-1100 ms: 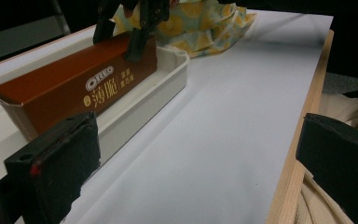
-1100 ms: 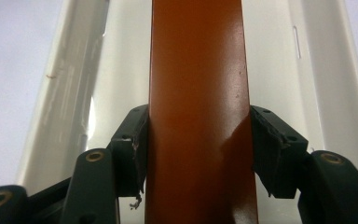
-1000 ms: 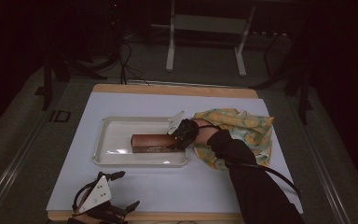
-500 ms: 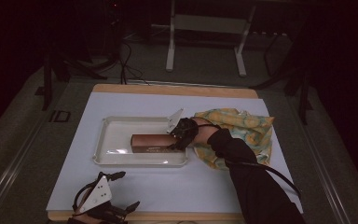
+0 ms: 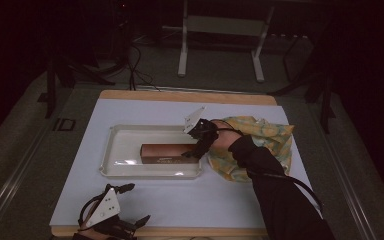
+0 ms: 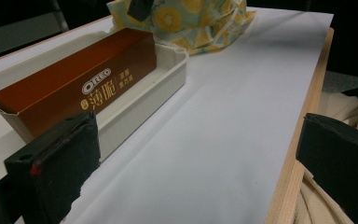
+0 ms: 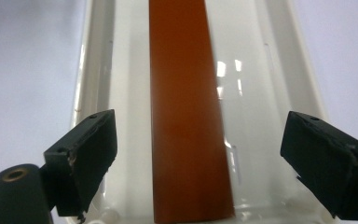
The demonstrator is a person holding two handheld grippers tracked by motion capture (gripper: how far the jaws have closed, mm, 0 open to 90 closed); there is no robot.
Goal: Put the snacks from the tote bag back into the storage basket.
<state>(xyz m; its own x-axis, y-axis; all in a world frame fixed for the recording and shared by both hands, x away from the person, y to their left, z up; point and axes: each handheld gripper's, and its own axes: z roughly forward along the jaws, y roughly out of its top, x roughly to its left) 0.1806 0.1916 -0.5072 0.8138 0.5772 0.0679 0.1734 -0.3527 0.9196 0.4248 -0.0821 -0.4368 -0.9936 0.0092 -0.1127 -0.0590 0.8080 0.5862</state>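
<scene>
A brown Oreo box (image 5: 166, 153) lies flat in a white tray (image 5: 125, 166) at the table's middle. My right gripper (image 5: 196, 148) hangs over the box's right end, jaws wide open on either side of it and not touching. In the right gripper view the box (image 7: 184, 112) runs lengthwise between the open jaws, tray rim (image 7: 91, 70) to the left. My left gripper (image 5: 125, 220) rests open at the table's front edge, left of centre. In the left gripper view the box (image 6: 81, 84) and the tray (image 6: 158, 91) lie ahead to the left, beyond the open jaws.
A yellow patterned cloth (image 5: 267, 142) lies bunched right of the tray, under my right forearm (image 5: 275, 185). The table's wooden front edge (image 6: 303, 154) runs beside the left gripper. White table surface (image 5: 220, 197) spreads in front of the tray. Dark floor and metal stand legs (image 5: 182, 45) lie beyond.
The right gripper has edged slightly back toward the box's right end; the box and tray stay put. The left gripper has not moved.
</scene>
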